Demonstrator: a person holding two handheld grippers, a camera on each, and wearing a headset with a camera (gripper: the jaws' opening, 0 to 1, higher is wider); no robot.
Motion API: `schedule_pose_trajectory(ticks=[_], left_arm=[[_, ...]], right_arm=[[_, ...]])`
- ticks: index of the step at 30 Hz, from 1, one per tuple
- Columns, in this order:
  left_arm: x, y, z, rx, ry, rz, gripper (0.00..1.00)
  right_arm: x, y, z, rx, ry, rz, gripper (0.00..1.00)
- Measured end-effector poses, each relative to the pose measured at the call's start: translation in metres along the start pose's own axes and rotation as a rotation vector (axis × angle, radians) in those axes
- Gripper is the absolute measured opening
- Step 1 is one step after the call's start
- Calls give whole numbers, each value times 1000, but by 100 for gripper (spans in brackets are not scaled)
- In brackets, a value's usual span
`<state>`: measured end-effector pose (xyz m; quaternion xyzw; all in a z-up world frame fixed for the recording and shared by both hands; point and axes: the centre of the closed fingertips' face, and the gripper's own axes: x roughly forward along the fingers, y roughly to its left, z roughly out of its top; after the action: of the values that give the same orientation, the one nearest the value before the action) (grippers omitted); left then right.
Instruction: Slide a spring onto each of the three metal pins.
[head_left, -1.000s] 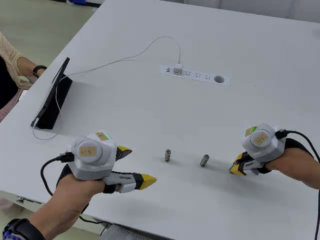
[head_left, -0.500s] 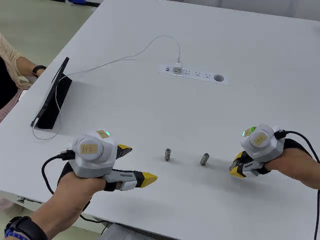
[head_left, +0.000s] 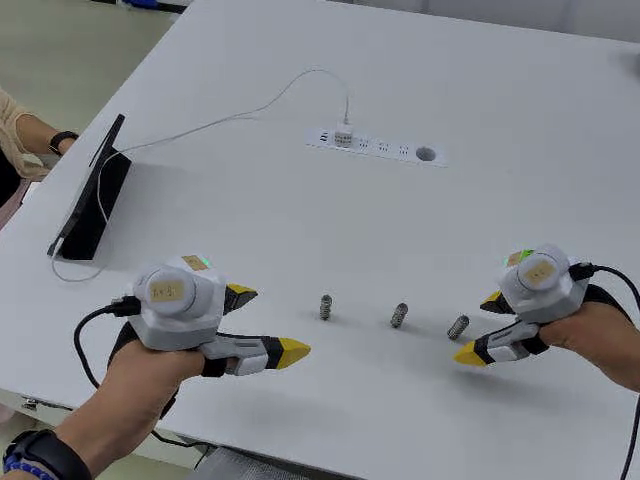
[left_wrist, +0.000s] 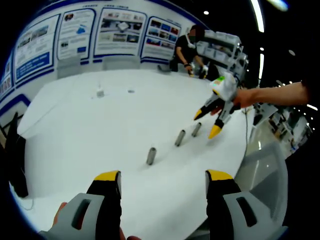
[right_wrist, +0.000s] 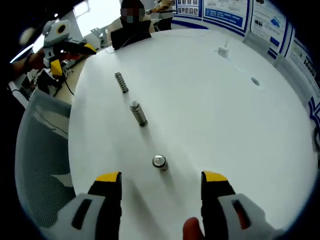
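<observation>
Metal springs (head_left: 399, 315) coil around slim pins (head_left: 326, 307) on smooth white table (head_left: 300, 220).

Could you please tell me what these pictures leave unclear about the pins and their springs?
- Head view: the right pin is too small to show whether a spring sits on it. The right gripper view sees it nearly end-on, so its own top hides its side.
- Left gripper view: the left pin is blurred and no coils can be read.
- Head view: the tablet stands edge-on, so its screen is hidden.
</observation>
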<state>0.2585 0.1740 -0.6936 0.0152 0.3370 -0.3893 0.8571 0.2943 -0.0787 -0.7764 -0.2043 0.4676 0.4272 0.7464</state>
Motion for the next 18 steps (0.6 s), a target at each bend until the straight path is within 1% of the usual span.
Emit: schedule_pose_trajectory(ticks=[3, 4, 6, 7, 8, 10, 13, 16, 18], left_arm=[[1, 0, 2, -2, -3, -2, 70], [1, 1, 2, -4, -4, -2, 71], [2, 2, 3, -12, -7, -3, 72], [3, 2, 3, -14, -7, -3, 73], [3, 2, 3, -13, -7, -3, 73], [4, 3, 3, -13, -5, -3, 73], [5, 3, 3, -15, -4, -5, 74], [7, 4, 3, -16, -5, -3, 75], [10, 5, 2, -22, -1, 1, 77]], right_arm=[[-4, 1, -2, 49, -37, -7, 70], [-6, 3, 0, 84, -65, -6, 70], [-10, 7, 1, 129, -97, 1, 71], [-12, 8, 2, 160, -123, 6, 72], [-13, 8, 1, 178, -138, 3, 73], [-17, 9, 2, 209, -171, 0, 73], [-23, 13, 0, 240, -199, -10, 75], [-30, 20, 2, 266, -234, -24, 78], [-31, 21, 2, 292, -271, -29, 78]])
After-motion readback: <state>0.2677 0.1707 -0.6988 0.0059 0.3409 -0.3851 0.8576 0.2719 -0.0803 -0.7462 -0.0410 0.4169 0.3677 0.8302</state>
